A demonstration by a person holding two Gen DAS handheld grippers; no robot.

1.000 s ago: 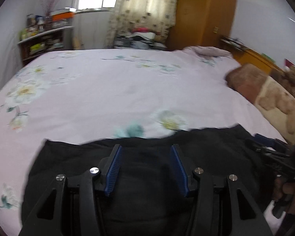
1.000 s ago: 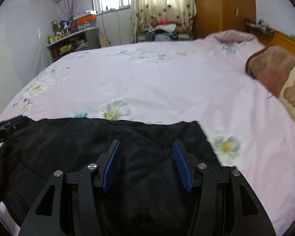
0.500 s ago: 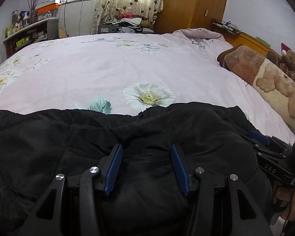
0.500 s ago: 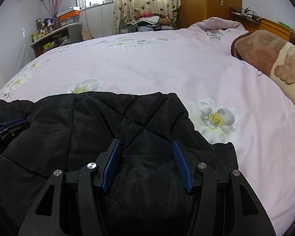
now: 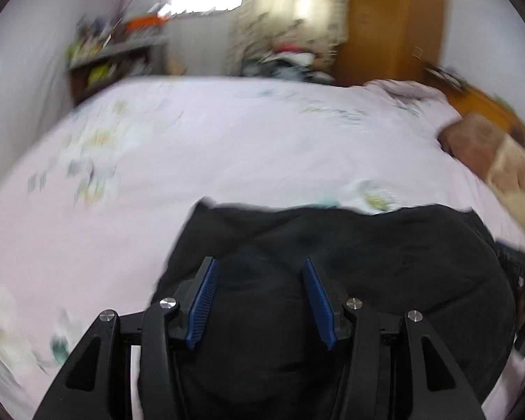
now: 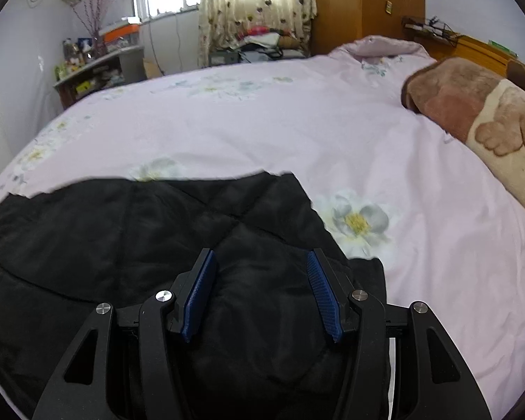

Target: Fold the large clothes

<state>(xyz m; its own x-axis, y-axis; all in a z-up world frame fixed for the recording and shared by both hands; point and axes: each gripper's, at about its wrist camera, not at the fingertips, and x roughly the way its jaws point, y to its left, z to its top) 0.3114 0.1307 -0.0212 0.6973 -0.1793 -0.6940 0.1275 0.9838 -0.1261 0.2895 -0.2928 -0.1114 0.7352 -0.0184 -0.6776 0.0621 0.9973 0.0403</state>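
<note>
A black quilted jacket (image 6: 129, 231) lies bunched on the near part of a pink flowered bed (image 6: 262, 129). My right gripper (image 6: 259, 259) is open, its blue pads (image 6: 318, 283) apart over the jacket's right part. In the blurred left wrist view the jacket (image 5: 385, 255) fills the lower middle and right, and my left gripper (image 5: 259, 269) is open above its left part, pads (image 5: 203, 290) apart. Neither gripper pinches cloth that I can see. The right gripper shows dimly at the left view's right edge (image 5: 521, 280).
A brown and cream blanket (image 6: 479, 115) lies along the bed's right side. A wooden wardrobe (image 6: 364, 3), a curtained window (image 6: 255, 3) and a cluttered shelf (image 6: 98, 70) stand beyond the bed's far edge. Pink sheet stretches beyond the jacket.
Both grippers have stayed open. The left view has swung and blurred; the jacket's left edge now sits under it. The right view has pulled back slightly, showing more sheet.
</note>
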